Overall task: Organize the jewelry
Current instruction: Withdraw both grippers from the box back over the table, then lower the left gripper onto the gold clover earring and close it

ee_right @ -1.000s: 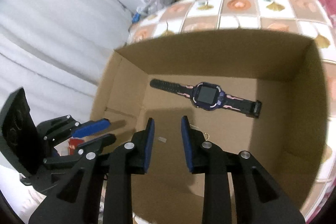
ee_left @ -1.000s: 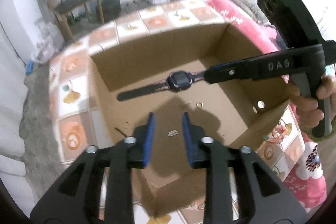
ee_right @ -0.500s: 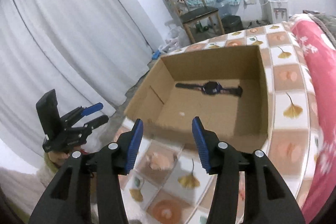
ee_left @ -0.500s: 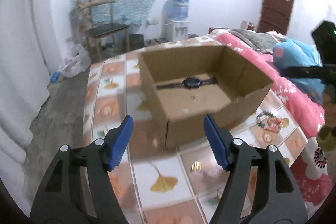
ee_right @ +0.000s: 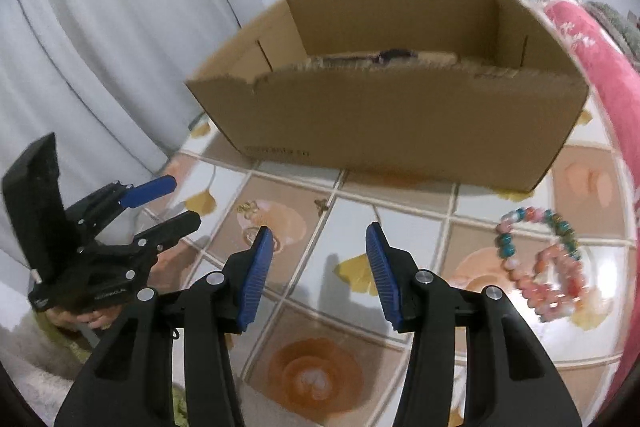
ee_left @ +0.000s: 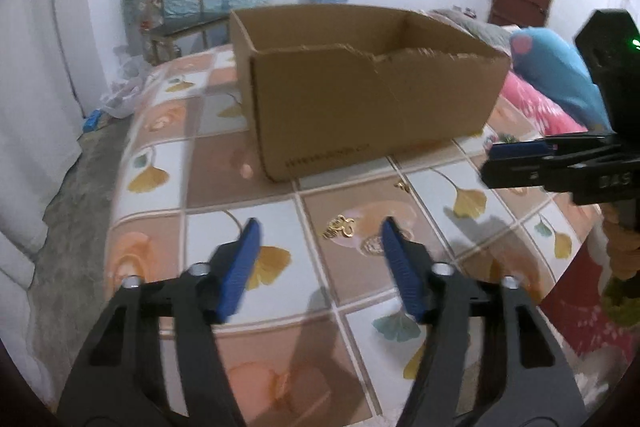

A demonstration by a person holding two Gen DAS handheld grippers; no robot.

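Observation:
My left gripper (ee_left: 319, 231) hangs low over the tiled tabletop (ee_left: 160, 131), empty, its jaws closing. Just beyond its tips lies a gold trinket (ee_left: 340, 226), untouched, with a pale piece (ee_left: 374, 246) beside it and a tiny gold bit (ee_left: 402, 185) farther on. The cardboard box (ee_left: 360, 99) stands behind them. In the right wrist view my right gripper (ee_right: 319, 233) is open and empty in front of the box (ee_right: 380, 115). A dark watch (ee_right: 394, 55) shows just over the torn rim. Colourful bead bracelets (ee_right: 540, 255) lie to the right.
The right gripper (ee_left: 488, 165) reaches in from the right in the left wrist view; the left gripper (ee_right: 180, 201) shows at the left in the right wrist view. A pink bedcover (ee_right: 592, 39) borders the table on the right. White curtain (ee_right: 100, 47) at left.
Both grippers have drawn back out of the box and sunk toward the tabletop in front of it. Their jaws stand wider than a second ago. The watch stays inside the box.

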